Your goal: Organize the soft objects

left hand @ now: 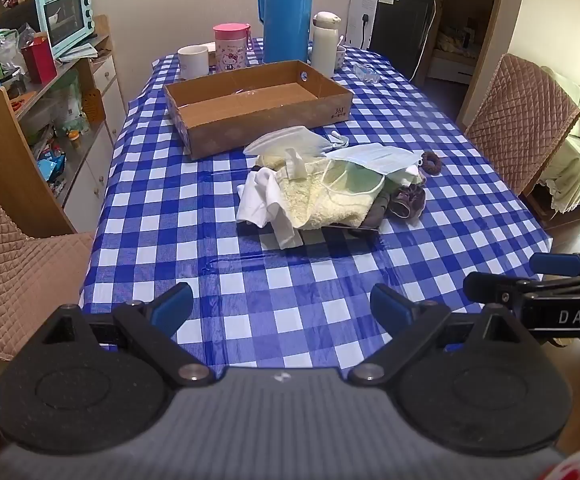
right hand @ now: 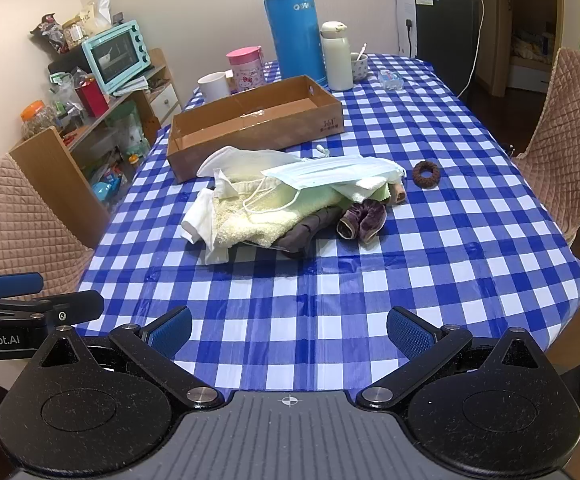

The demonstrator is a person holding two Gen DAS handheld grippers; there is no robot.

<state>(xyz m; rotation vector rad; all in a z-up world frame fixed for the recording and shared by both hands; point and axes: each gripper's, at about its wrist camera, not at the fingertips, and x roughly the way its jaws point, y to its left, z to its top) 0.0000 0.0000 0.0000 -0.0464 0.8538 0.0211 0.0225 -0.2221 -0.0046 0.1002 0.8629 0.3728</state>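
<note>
Blue-and-white checked cloth covers the table [left hand: 250,300], with an empty cardboard box [left hand: 258,100] at the far side. Well ahead of the left gripper [left hand: 282,308] and right gripper [right hand: 290,330], both spread wide and holding nothing, lies the pile of soft things [right hand: 290,204]: face masks [right hand: 330,174], a yellow towel [left hand: 330,204], white cloth, perhaps dark socks. All look light and limp, apt to drag neighbours along; pinching a mask's free edge on top seems safest.
</note>
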